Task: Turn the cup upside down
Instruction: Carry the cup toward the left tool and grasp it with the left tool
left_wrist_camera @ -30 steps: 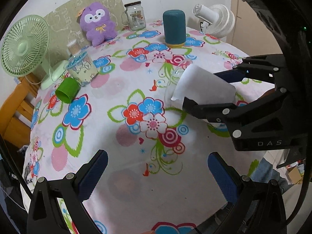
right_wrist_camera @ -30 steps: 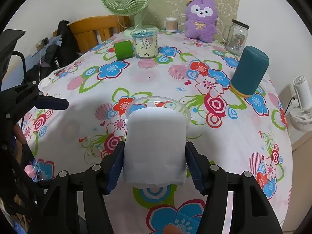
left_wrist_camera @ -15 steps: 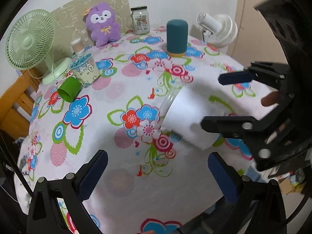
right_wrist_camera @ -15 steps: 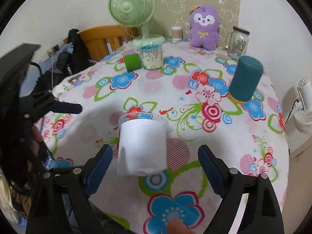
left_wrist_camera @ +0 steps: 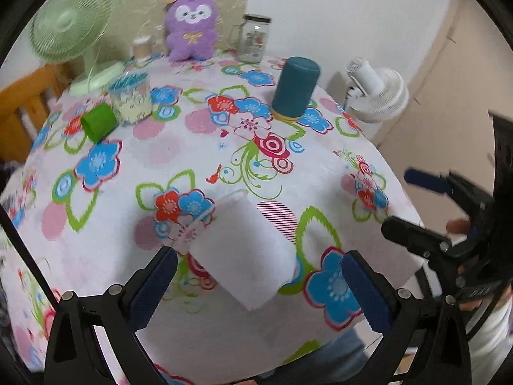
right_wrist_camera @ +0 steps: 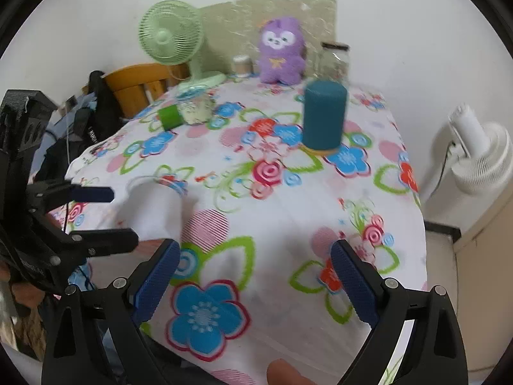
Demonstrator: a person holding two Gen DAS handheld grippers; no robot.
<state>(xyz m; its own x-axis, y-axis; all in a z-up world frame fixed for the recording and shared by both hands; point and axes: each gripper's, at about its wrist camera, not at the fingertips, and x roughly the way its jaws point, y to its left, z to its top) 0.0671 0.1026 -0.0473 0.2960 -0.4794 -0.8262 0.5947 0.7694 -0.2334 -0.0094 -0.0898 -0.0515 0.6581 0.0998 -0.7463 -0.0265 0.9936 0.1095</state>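
A clear plastic cup with a white paper sleeve (left_wrist_camera: 243,256) lies on its side on the flowered tablecloth (left_wrist_camera: 198,147), near the front edge, mouth toward the table's far side. My left gripper (left_wrist_camera: 256,288) is open, its blue pads either side of the cup and apart from it. The cup shows at the left of the right wrist view (right_wrist_camera: 150,211). My right gripper (right_wrist_camera: 253,276) is open and empty, to the right of the cup; it also shows at the right edge of the left wrist view (left_wrist_camera: 426,205).
A teal cup (left_wrist_camera: 295,89) stands upside down at mid-table. A green cup (left_wrist_camera: 97,122) lies on its side by a patterned tub (left_wrist_camera: 130,99). A green fan (left_wrist_camera: 70,25), purple plush (left_wrist_camera: 192,25) and glass jar (left_wrist_camera: 253,38) stand at the back. A white fan (left_wrist_camera: 378,93) stands off the table's right.
My right gripper opened, let go of the cup and drew back to the right. The cup now lies on the table. My left gripper moved in around it.
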